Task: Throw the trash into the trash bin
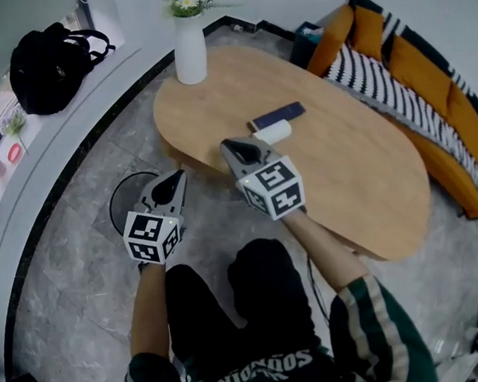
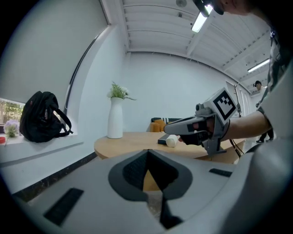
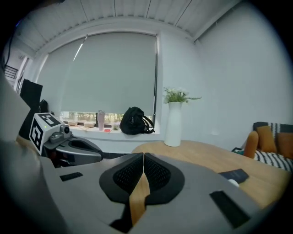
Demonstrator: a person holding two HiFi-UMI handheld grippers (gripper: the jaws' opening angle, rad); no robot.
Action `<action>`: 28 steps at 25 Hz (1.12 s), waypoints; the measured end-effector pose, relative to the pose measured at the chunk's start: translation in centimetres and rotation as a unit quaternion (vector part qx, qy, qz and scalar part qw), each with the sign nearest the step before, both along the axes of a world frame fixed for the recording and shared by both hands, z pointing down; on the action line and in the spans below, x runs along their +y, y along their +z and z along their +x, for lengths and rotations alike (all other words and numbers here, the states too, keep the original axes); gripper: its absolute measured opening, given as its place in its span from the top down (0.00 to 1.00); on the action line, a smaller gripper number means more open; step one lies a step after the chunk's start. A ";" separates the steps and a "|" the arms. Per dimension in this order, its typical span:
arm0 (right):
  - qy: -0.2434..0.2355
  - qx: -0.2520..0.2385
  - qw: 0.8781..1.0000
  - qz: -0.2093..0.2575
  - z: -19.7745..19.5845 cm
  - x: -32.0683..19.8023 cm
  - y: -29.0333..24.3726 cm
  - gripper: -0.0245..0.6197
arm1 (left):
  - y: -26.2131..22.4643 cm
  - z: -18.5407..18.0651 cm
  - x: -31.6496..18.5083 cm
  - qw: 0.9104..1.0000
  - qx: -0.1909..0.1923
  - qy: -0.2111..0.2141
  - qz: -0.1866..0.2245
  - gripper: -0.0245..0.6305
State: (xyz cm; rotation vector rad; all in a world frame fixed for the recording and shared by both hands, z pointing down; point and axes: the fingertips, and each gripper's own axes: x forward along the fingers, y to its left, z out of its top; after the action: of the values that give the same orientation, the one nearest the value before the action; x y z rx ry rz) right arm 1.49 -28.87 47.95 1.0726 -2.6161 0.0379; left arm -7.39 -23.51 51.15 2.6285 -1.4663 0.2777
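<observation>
A small white crumpled roll (image 1: 272,132) lies on the oval wooden table (image 1: 362,175) beside a flat dark blue thing (image 1: 276,116). My right gripper (image 1: 231,147) hovers over the table's near edge, just short of the roll, shut with nothing between its pads. My left gripper (image 1: 177,176) is held above the floor to the left of the table, its tips touching and empty. Beneath it a round black trash bin (image 1: 114,207) stands on the floor, partly hidden. In the left gripper view the right gripper (image 2: 167,128) points at the roll (image 2: 171,141).
A tall white vase (image 1: 190,49) with flowers stands at the table's far end. A black backpack (image 1: 45,66) rests on the window ledge at left. An orange sofa (image 1: 429,86) with a striped cushion curves behind the table. My knees are below the grippers.
</observation>
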 end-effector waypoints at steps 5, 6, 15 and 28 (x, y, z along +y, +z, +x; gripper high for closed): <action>0.021 0.025 0.999 -0.001 4.4 -0.1 0.6 0.96 | 0.4 3.1 -0.3 1.000 0.001 0.031 -0.003 0.96; 0.023 0.036 0.999 0.002 5.2 -0.1 0.8 0.96 | 0.4 3.3 -0.3 0.999 0.002 0.034 -0.003 0.96; 0.003 0.160 0.987 0.021 10.6 -1.7 2.9 0.63 | 0.8 3.1 -0.3 0.999 0.001 0.036 -0.007 0.96; -0.059 0.302 0.951 0.023 12.9 -5.2 6.0 0.57 | 2.2 1.5 0.0 0.999 -0.002 0.026 -0.022 0.96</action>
State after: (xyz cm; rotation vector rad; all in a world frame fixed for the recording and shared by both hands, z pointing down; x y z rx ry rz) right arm 14.38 -34.12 53.92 0.7791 -2.1195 -0.3288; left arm -5.84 -23.52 53.38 2.6366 -1.3784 0.3169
